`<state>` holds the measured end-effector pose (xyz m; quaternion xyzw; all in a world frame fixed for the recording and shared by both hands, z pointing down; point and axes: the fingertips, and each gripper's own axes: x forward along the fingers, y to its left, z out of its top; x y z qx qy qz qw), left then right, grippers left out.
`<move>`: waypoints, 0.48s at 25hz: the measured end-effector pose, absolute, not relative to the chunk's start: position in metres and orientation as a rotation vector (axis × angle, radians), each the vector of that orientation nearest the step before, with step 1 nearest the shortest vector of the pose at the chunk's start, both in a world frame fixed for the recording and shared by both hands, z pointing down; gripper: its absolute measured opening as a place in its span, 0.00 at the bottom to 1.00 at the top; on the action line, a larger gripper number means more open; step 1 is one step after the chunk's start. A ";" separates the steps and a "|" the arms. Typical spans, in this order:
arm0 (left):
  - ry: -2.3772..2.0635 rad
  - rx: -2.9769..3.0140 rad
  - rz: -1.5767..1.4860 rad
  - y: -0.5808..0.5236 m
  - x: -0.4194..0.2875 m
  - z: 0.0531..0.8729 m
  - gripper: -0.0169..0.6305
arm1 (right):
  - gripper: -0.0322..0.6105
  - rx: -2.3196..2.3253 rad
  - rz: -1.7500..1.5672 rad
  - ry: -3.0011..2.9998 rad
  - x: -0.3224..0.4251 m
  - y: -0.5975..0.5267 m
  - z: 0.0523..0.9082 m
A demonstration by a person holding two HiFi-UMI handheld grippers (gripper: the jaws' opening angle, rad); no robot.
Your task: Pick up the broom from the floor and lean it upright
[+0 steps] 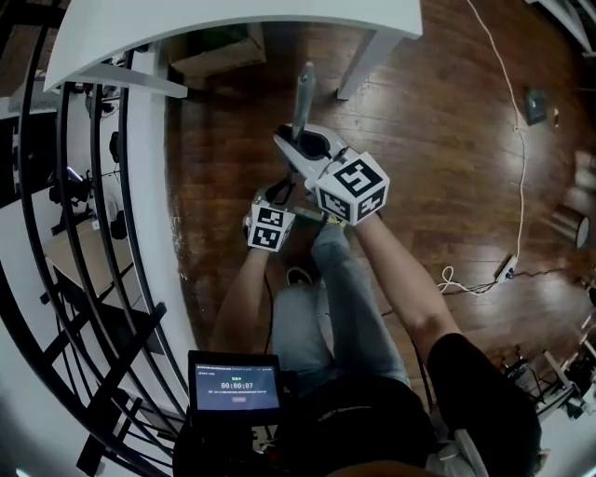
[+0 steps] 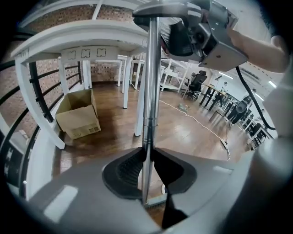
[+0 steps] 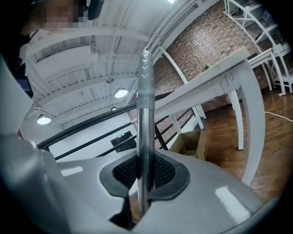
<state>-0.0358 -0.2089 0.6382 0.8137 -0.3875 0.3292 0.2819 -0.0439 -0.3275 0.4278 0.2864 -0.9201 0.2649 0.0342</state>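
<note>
**Item: broom handle** (image 2: 149,91), a grey metal pole. It is standing near-upright in front of the person, with its grip end (image 1: 304,91) pointing toward the far white table (image 1: 279,28). The broom head is lying out of sight below the hands.

**Left gripper** (image 2: 146,170): it is clamping the pole low down, pads pressing on both sides.

**Right gripper** (image 3: 145,176): it is clamping the same pole higher up, jaws closed on it.

**Surroundings:** wooden floor (image 1: 438,140); black railing (image 1: 56,186) at left; cardboard box (image 2: 78,114) under the table.

**Step, as judged:** the pickup is looking done and the raising is under way; the leaning is not yet done.

**Next move, as judged:** it is calling for a support, likely the table edge or railing, with both grips steadying the pole until the handle is resting there.
</note>
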 end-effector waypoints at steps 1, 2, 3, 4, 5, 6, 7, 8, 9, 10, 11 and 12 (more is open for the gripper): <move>-1.038 2.170 0.888 -0.220 -0.036 0.644 0.17 | 0.13 0.863 0.811 -2.825 -0.046 -0.337 0.434; -1.039 2.163 0.887 -0.230 -0.035 0.650 0.17 | 0.13 0.852 0.806 -2.820 -0.047 -0.345 0.440; -1.037 2.155 0.883 -0.239 -0.033 0.657 0.17 | 0.13 0.845 0.801 -2.816 -0.048 -0.352 0.446; -1.032 2.147 0.877 -0.245 -0.031 0.664 0.17 | 0.13 0.838 0.795 -2.812 -0.048 -0.358 0.454; -1.027 2.141 0.867 -0.253 -0.030 0.672 0.18 | 0.13 0.830 0.785 -2.811 -0.048 -0.364 0.461; -1.022 2.141 0.856 -0.261 -0.028 0.680 0.18 | 0.13 0.822 0.773 -2.811 -0.048 -0.371 0.468; -1.018 2.145 0.843 -0.270 -0.027 0.688 0.18 | 0.13 0.816 0.759 -2.810 -0.049 -0.378 0.475; -1.013 2.150 0.831 -0.278 -0.025 0.696 0.18 | 0.13 0.813 0.746 -2.806 -0.048 -0.385 0.483; -1.007 2.153 0.820 -0.284 -0.022 0.704 0.18 | 0.13 0.809 0.737 -2.797 -0.047 -0.389 0.491; -0.999 2.154 0.809 -0.288 -0.018 0.712 0.18 | 0.13 0.805 0.728 -2.789 -0.046 -0.391 0.498; -0.994 2.157 0.796 -0.293 -0.015 0.718 0.18 | 0.13 0.803 0.714 -2.790 -0.043 -0.394 0.503; -0.992 2.163 0.778 -0.300 -0.012 0.723 0.18 | 0.13 0.805 0.694 -2.798 -0.042 -0.398 0.506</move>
